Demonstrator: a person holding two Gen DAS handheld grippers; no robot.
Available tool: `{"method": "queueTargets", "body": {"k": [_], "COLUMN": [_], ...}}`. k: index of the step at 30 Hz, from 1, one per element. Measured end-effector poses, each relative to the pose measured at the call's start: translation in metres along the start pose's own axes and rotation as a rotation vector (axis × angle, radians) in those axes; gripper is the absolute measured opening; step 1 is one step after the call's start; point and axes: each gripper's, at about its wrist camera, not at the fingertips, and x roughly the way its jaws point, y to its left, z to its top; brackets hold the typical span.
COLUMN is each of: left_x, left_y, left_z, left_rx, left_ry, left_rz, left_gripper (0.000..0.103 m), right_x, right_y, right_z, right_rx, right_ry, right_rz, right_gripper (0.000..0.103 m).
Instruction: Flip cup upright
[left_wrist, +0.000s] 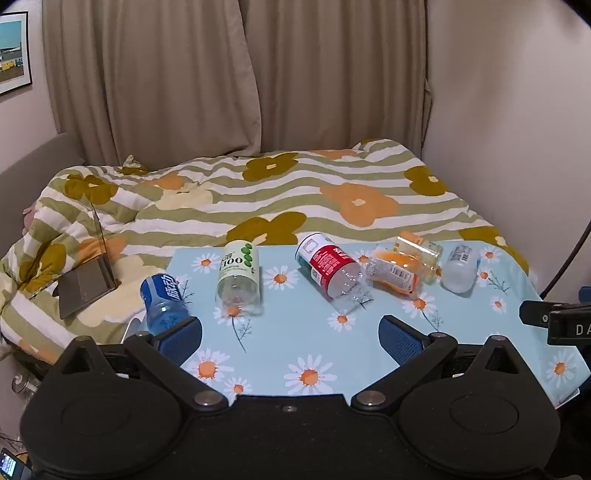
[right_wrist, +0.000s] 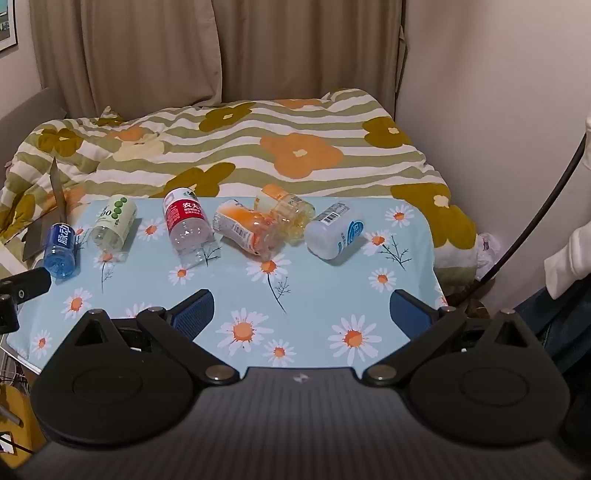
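Observation:
Several cut-bottle cups lie on their sides in a row across the far part of the daisy-print table (left_wrist: 369, 354) (right_wrist: 332, 295). From left: a blue cup (left_wrist: 162, 301) (right_wrist: 61, 251), a green-and-white cup (left_wrist: 238, 273) (right_wrist: 112, 221), a red-label cup (left_wrist: 330, 266) (right_wrist: 186, 221), an orange-label cup (left_wrist: 393, 271) (right_wrist: 245, 230), a clear yellowish cup (left_wrist: 421, 254) (right_wrist: 288, 210) and a white cup (left_wrist: 460, 266) (right_wrist: 336, 230). My left gripper (left_wrist: 290, 334) is open and empty, its left finger close to the blue cup. My right gripper (right_wrist: 301, 314) is open and empty, well short of the cups.
A bed with a flowered striped quilt (left_wrist: 277, 192) (right_wrist: 258, 147) lies behind the table. An open laptop (left_wrist: 88, 280) rests on the quilt at the left. Curtains and a wall stand behind. A black cable (right_wrist: 535, 218) hangs at the right. The right gripper's tip (left_wrist: 554, 319) shows in the left view.

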Motion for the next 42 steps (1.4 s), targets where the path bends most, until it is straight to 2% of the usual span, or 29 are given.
{"method": "queueTargets", "body": {"k": [4, 8, 18, 42], "left_x": [0.002, -0.003, -0.005, -0.004], "left_y": [-0.005, 0.006, 0.004, 0.002], "left_z": [0.004, -0.001, 0.001, 0.002], "left_rx": [0.016, -0.032, -0.038, -0.034], "left_ry": [0.024, 0.003, -0.037, -0.027], "left_rz": [0.010, -0.040, -0.001, -0.003], "left_gripper": [0.103, 0.103, 0.103, 0.102], "right_x": [0.000, -0.002, -0.002, -0.001], "right_y": [0.001, 0.002, -0.001, 0.000], "right_z": [0.000, -0.001, 0.000, 0.003], "right_rx": [-0.002, -0.003, 0.013, 0.009], "right_ry": [0.000, -0.004, -0.014, -0.015], "right_rz": [-0.005, -0.001, -0.011, -0.009], "right_gripper": [0.103, 0.103, 0.103, 0.103]}}
